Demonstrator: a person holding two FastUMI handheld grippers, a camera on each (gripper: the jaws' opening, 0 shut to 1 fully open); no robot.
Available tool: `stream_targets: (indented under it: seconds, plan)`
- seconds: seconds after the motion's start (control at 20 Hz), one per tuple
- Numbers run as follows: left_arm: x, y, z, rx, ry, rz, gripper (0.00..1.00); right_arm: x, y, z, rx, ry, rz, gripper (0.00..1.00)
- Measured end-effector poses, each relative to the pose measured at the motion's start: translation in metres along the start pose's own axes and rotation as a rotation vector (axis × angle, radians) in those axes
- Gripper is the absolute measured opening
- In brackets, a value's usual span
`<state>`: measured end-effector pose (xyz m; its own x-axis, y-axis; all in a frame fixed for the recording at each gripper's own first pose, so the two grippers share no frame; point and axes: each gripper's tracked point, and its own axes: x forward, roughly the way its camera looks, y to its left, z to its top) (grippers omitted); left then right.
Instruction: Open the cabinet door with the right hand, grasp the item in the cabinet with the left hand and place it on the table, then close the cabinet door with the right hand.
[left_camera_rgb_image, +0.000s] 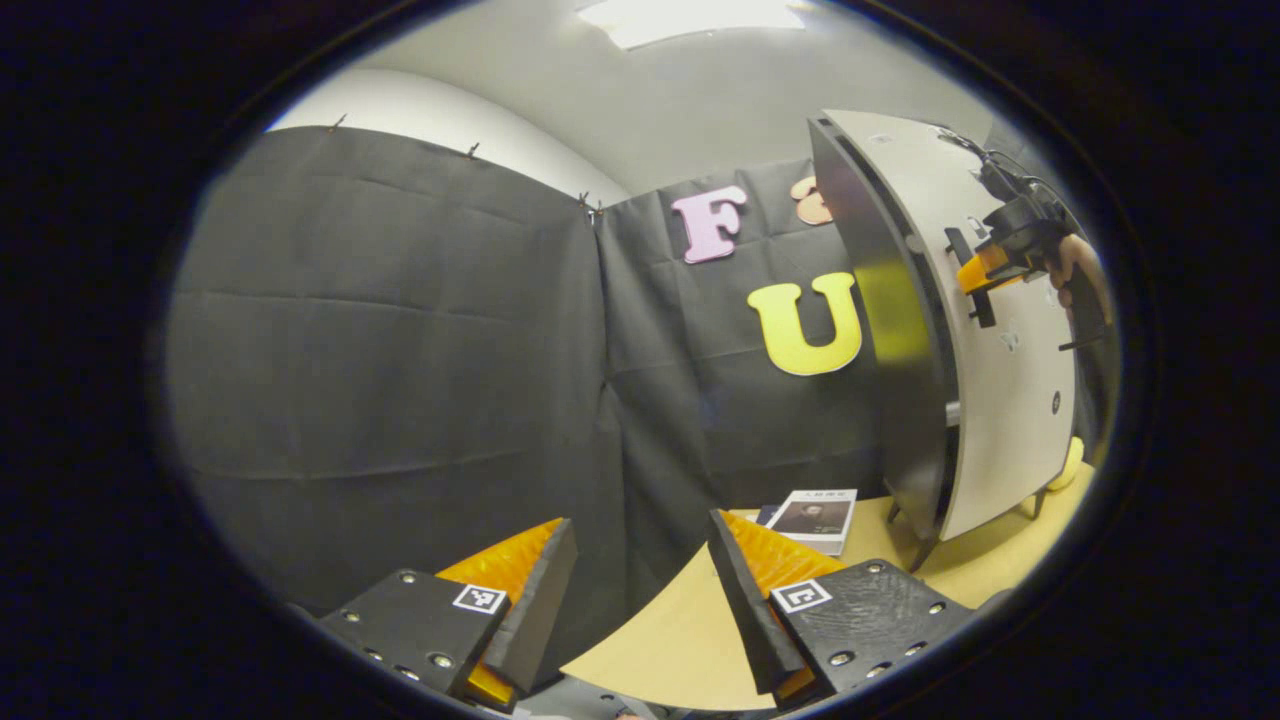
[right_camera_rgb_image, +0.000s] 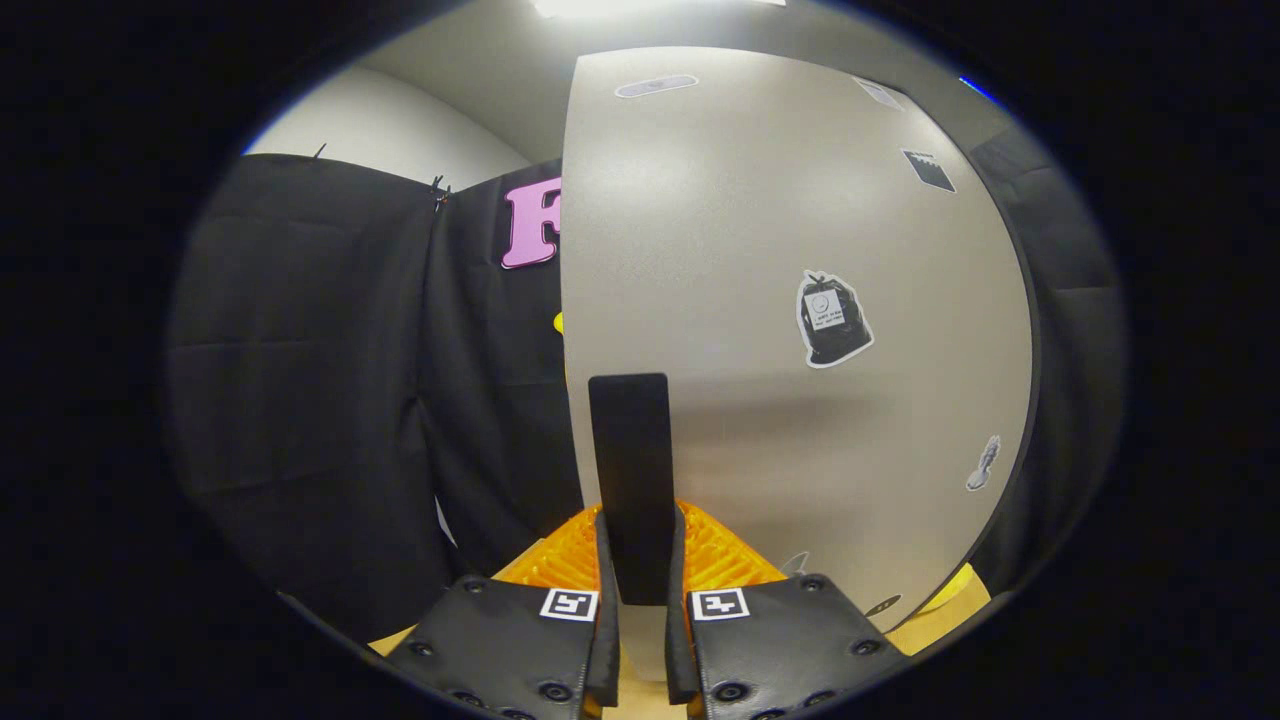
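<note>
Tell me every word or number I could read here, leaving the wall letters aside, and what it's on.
Booklet on the table: print too blurred to read.
Stickers on the cabinet door: too small to read.
Square markers: coded patterns, no words.
Door handle, gripped by the right gripper: blank.

Light wooden table (left_camera_rgb_image: 690, 640), booklet (left_camera_rgb_image: 818, 518) lying flat, grey cabinet (left_camera_rgb_image: 1000, 400) standing beside it

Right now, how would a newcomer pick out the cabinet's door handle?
Find the pale grey cabinet door standing on the wooden table. Near its left edge, low down, a narrow black upright bar sticks out: the handle. Unlike the flat stickers scattered over the door, it is raised, and the right tool clamps it.
</note>
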<state>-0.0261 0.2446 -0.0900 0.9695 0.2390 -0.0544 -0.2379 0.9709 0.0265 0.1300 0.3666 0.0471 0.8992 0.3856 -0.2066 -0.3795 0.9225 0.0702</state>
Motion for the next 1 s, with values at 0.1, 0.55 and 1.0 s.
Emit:
stream_targets:
  seconds: [0.1,0.55,1.0]
  plan:
    - [0.001,-0.011,0.004,0.001,-0.011,-0.028,0.81,-0.010,-0.002,0.000,0.002,0.009,0.020,0.20]
    - [0.008,-0.068,0.020,-0.008,-0.050,-0.153,0.80,-0.051,-0.004,0.008,0.002,0.037,0.083,0.20]
    - [0.006,-0.122,0.036,-0.010,-0.076,-0.261,0.80,-0.089,-0.021,0.007,0.022,0.051,0.130,0.20]
